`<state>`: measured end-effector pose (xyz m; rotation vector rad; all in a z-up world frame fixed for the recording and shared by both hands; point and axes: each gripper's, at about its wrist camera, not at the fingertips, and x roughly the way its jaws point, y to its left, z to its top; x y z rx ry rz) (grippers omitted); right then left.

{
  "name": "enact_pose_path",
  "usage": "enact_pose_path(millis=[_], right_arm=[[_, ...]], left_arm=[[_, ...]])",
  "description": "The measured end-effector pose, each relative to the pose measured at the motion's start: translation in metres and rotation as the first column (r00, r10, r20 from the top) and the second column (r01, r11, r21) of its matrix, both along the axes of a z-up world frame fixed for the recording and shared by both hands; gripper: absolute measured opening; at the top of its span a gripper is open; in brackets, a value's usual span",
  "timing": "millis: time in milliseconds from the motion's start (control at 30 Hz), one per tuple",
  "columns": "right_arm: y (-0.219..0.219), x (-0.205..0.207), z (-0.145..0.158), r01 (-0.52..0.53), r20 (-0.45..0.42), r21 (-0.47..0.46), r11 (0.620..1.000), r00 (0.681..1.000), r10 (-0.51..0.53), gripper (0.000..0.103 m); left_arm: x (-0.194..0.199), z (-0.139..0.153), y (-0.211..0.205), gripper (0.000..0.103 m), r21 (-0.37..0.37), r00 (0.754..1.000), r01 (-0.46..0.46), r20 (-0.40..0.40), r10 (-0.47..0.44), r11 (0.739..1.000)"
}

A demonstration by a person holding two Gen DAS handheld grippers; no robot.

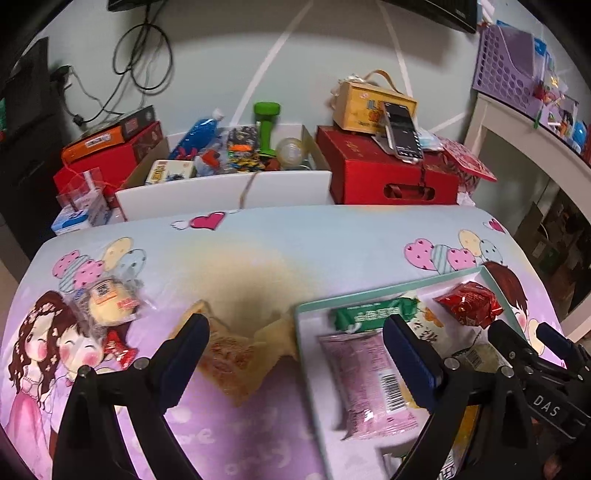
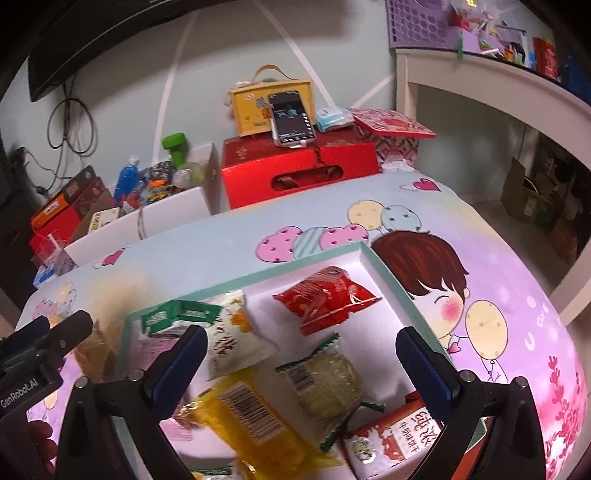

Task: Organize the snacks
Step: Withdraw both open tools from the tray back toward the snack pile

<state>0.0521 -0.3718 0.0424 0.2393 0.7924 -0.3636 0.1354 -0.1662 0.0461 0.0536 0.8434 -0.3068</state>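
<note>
Both the left hand-held gripper [image 1: 295, 354] and right hand-held gripper [image 2: 301, 363] are spread and empty above the tray [image 2: 384, 266] of snacks; the yellow packet [image 2: 255, 424] could slide out over the near edge if nudged.

A home, most likely a bedroom or child's room. The work surface is covered by a sheet [image 1: 258, 236] printed with cartoon children, hearts and balloons. Behind it, against a pale wall, stand red gift boxes [image 1: 391, 177], a yellow box [image 1: 365, 107] with a handle, a phone [image 1: 402, 133] propped up, and an open white box [image 1: 225, 192] of odds and ends, a green dumbbell [image 1: 266, 125] among them. A white shelf [image 2: 480, 81] carries a purple basket [image 2: 421, 22] and toys. Loose cables [image 1: 140, 55] hang beneath a dark screen.
</note>
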Motion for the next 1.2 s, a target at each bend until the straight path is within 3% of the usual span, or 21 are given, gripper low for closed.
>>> enact_pose_path(millis=[267, 467, 667, 833, 1000, 1200], right_arm=[[0.03, 0.0, 0.013, -0.063, 0.063, 0.038, 0.997, 0.996, 0.061, 0.103], [0.069, 0.01, 0.014, -0.177, 0.082, 0.085, 0.981, 0.982, 0.17, 0.103], [0.123, 0.02, 0.01, -0.308, 0.081, 0.104, 0.946, 0.95, 0.3, 0.103], [0.16, 0.026, 0.004, -0.394, 0.09, 0.147, 0.907, 0.919, 0.385, 0.103], [0.198, 0.031, -0.004, -0.479, 0.089, 0.161, 0.863, 0.878, 0.471, 0.103], [0.23, 0.038, -0.017, -0.536, 0.068, 0.163, 0.828, 0.844, 0.533, 0.103]], left_arm=[[-0.005, 0.001, 0.053, 0.095, -0.003, 0.996, -0.084, 0.001, 0.084, 0.996], [-0.003, 0.002, 0.107, 0.095, 0.0, 0.981, -0.193, -0.006, 0.193, 0.981], [-0.006, 0.006, 0.172, 0.095, -0.04, 0.949, -0.315, -0.026, 0.314, 0.948], [-0.015, 0.008, 0.224, 0.095, -0.083, 0.905, -0.425, -0.045, 0.422, 0.902], [-0.021, 0.005, 0.256, 0.095, -0.062, 0.875, -0.483, -0.05, 0.481, 0.873], [-0.02, -0.006, 0.281, 0.095, -0.093, 0.856, -0.516, -0.093, 0.509, 0.851]])
